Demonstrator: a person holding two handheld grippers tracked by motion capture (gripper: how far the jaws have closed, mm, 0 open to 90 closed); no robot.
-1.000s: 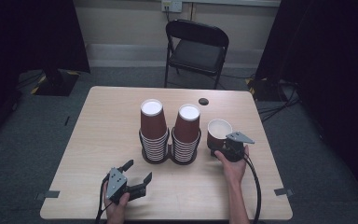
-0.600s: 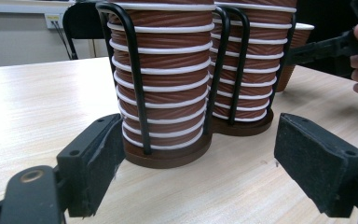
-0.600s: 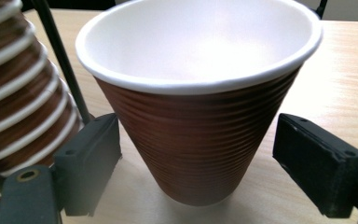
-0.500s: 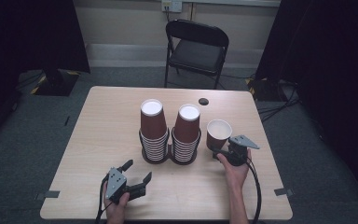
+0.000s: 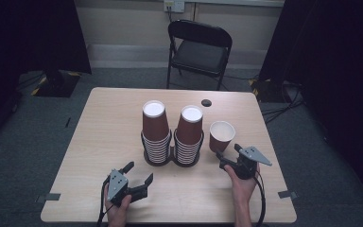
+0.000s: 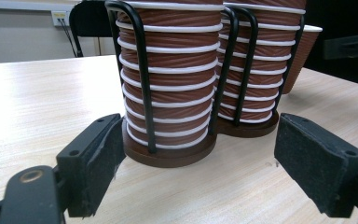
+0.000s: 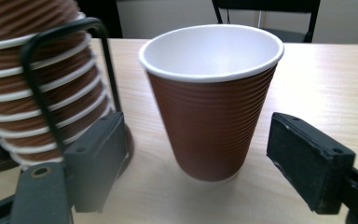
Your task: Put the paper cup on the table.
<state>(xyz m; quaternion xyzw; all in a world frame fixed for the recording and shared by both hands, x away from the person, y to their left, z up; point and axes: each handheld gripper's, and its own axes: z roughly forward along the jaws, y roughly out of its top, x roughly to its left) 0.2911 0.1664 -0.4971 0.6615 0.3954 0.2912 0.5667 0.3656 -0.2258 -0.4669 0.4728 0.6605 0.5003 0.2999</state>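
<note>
A lone brown ribbed paper cup (image 5: 221, 135) (image 7: 212, 102) stands upright on the table, white inside, just right of two tall cup stacks (image 5: 172, 130) (image 6: 177, 70) in a black wire holder (image 6: 142, 70). My right gripper (image 5: 230, 152) (image 7: 196, 154) sits a little nearer the front edge than the cup. Its jaws have just been closing, but they stand apart with the cup ahead of them, untouched. My left gripper (image 5: 139, 172) (image 6: 198, 158) rests open near the front left, pointing at the holder's round base (image 6: 168, 156), with nothing between its pads.
The wooden table (image 5: 99, 123) has bare room on its left half and along the front. A small dark disc (image 5: 206, 102) lies near the far edge. A black folding chair (image 5: 198, 49) stands behind the table.
The right gripper let go of the lone cup and drew back toward the front edge; the cup stays standing beside the holder. The left gripper has not moved.
</note>
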